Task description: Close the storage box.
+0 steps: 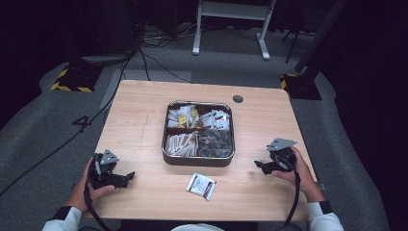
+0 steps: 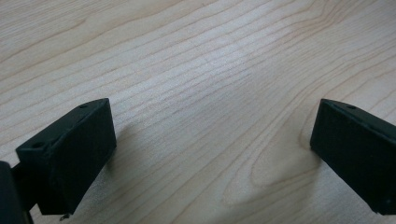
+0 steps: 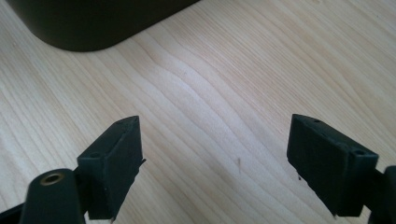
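Wooden worktop (image 1: 139,120) w/ a dark square tray (image 1: 198,160) at centre, split into four compartments: far-left holds white and yellow sachets, far-right white packets w/ red print, near-left pale stick packets, near-right dark round pods. A single white sachet (image 1: 201,185) w/ a red and dark edge lies flat on the worktop just near of the tray, slightly right of its middle, apart from its wall.

Left claw (image 1: 128,177) sits at the near-left, well left of the sachet, tips pointing right toward it. In the left gripper view its jaws stand wide apart w/ bare wood grain between them, nothing held.

Right claw (image 1: 260,165) sits at the near-right, just beside the tray's near-right corner, tips pointing left. In the right gripper view its jaws are wide too, nothing between them; the tray's dark rounded corner (image 3: 93,23) shows at top left, not touching.

Each claw is gripped by one hand, white sleeves at the near edge.
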